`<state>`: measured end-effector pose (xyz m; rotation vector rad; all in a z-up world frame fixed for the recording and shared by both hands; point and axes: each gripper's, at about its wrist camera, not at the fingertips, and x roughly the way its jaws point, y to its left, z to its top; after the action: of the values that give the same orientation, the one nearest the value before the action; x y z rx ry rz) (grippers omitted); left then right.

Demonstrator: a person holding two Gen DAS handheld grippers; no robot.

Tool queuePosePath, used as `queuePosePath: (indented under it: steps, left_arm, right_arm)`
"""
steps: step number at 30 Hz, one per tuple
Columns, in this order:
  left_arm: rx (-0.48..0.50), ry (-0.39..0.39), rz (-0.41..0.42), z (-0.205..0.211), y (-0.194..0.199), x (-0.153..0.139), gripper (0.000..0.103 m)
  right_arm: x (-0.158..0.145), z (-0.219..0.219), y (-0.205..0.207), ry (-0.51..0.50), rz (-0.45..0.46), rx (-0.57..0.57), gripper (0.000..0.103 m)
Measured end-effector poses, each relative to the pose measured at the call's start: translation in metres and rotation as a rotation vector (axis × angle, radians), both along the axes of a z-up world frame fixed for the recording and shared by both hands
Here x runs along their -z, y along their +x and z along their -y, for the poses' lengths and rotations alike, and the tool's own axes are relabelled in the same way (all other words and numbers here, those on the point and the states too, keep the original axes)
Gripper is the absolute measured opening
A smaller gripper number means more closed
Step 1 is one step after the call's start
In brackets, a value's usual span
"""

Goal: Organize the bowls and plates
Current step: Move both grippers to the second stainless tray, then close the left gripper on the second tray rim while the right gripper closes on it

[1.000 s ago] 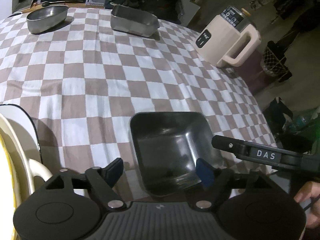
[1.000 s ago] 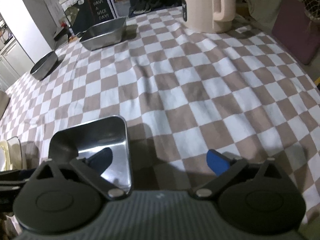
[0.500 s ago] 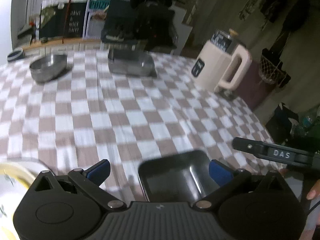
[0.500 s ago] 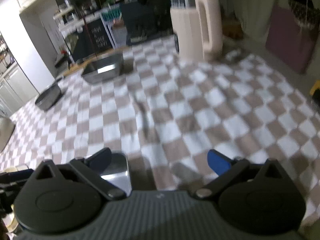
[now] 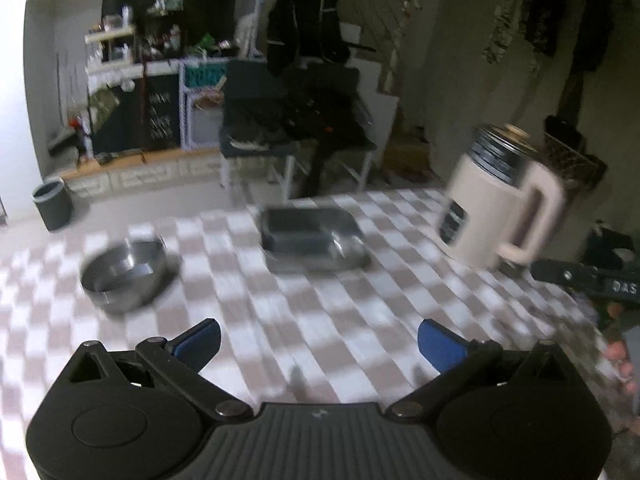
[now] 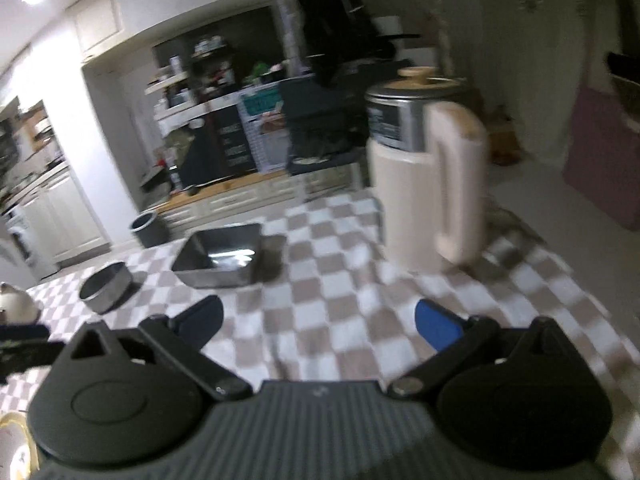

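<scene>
Left hand-held gripper [image 5: 318, 338] spread wide, blue pads well apart, nothing between them, only checked cloth of the bench [image 5: 304, 332] beneath. Right hand-held gripper [image 6: 318, 320] likewise spread and empty, hanging over bare cloth. Both pointing down and forward across the bench toward its far edge.

Two metal vessels ahead, neither touched. Round steel bowl [image 5: 125, 276] up and to the left of the left hand-held gripper, a fair way off, standing upright on the cloth. Rectangular steel tray [image 5: 314, 238] farther back, nearly straight ahead of the left pads, long axis running left to right across the view, so presenting a long side wall rather than a short end. From the right wrist view, same pair shifted leftward: round steel bowl [image 6: 106, 286] far left, rectangular steel tray [image 6: 220, 254] ahead and left of centre, seen corner-on. Cream kettle [image 6: 428, 184] standing tall to the right, clear of both vessels but close to the right-hand path.

Judging by this layout, bowl better suited to the left side, tray reachable by either, slightly nearer the right. A reach for the tray probably calls for straddling one wall at the near rim. Heavy blur on both views, so exact rim positions hard to tell. Pale rim of a plate [image 6: 18, 450] just visible at the lower left corner of the right view.
</scene>
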<state>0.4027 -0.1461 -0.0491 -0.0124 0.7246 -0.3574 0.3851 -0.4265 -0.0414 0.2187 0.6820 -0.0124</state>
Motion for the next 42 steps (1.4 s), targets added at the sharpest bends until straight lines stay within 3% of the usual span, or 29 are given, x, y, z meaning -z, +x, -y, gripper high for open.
queuePosePath:
  steps: [4,8,12,16,18,20,24,25,26,27,28,33,42]
  left_arm:
    - [0.018,0.012,0.034,0.003,0.055,-0.01,0.103]
    - [0.031,0.043,0.108,0.015,0.1,-0.015,0.103]
    - [0.058,0.063,0.083,0.027,0.143,-0.001,0.103]
    - [0.02,0.124,0.032,0.033,0.177,0.025,0.101]
    - [-0.017,0.12,-0.027,0.031,0.191,0.04,0.092]
    - [-0.048,0.089,-0.093,0.025,0.203,0.053,0.074]
    - [-0.078,0.008,-0.189,0.012,0.222,0.074,0.05]
    - [-0.081,-0.007,-0.207,0.01,0.224,0.078,0.037]
    - [-0.078,-0.023,-0.226,0.008,0.226,0.081,0.015]
    - [-0.073,-0.045,-0.248,0.006,0.226,0.084,0.004]
    - [-0.081,-0.057,-0.259,0.004,0.225,0.086,0.004]
    - [-0.06,-0.097,-0.244,-0.001,0.202,0.073,0.003]
    - [0.011,-0.132,-0.149,0.004,0.124,0.014,0.005]
  right_arm:
    - [0.004,0.0,0.054,0.007,-0.035,0.042,0.103]
    - [0.014,0.002,0.102,0.083,-0.055,0.069,0.099]
    - [0.029,-0.008,0.138,0.119,-0.06,0.047,0.082]
    - [0.046,-0.028,0.169,0.144,-0.106,-0.011,0.07]
    - [0.056,-0.038,0.185,0.143,-0.132,-0.039,0.064]
    - [0.066,-0.046,0.195,0.143,-0.161,-0.058,0.057]
    - [0.083,-0.057,0.209,0.168,-0.201,-0.079,0.026]
    - [0.087,-0.059,0.212,0.173,-0.21,-0.079,0.02]
    - [0.088,-0.062,0.213,0.17,-0.215,-0.078,0.018]
    - [0.089,-0.066,0.214,0.169,-0.215,-0.081,0.013]
    - [0.09,-0.067,0.214,0.173,-0.213,-0.089,0.008]
    - [0.073,-0.065,0.19,0.15,-0.185,-0.11,0.007]
    - [0.016,-0.056,0.115,0.13,-0.119,-0.147,0.007]
